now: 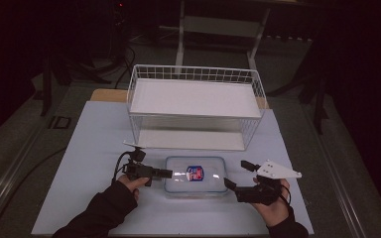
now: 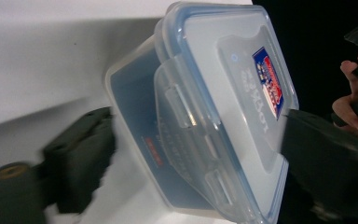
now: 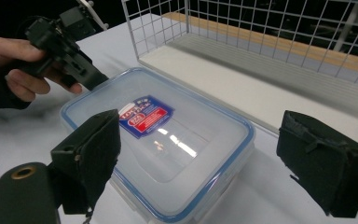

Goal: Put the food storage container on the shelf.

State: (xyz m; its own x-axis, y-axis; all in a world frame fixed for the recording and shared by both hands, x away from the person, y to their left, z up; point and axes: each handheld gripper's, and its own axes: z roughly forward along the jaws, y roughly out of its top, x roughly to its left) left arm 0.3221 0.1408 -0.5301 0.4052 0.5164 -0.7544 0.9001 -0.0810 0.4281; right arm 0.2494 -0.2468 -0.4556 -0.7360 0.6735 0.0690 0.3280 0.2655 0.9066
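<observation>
Your left gripper is at the left short end of the box, which lies flat on the surface just in front of the wire basket. In the left gripper view its fingers straddle that end, one below the box wall and one over the lid, set apart with the side latch between them. I can't tell for sure from that tilted, blurred view whether the pads already press; they look just clear, so treat the grip as not yet made.

Close the left fingers squarely across the rim, not on the latch flap alone, or the flap may pop and the box will slip. Keep the gripper level with the surface so the lower finger slides under the rim rather than pushing the box toward your right hand.

Your right gripper waits near the box's right end with its fingers spread wide and nothing between them; the box corner lies ahead of them. Bring it in on the right short end so that both ends are pinched alike. Keep the lid level if you lift, and mind the basket's front wire, which stands close behind the box.
</observation>
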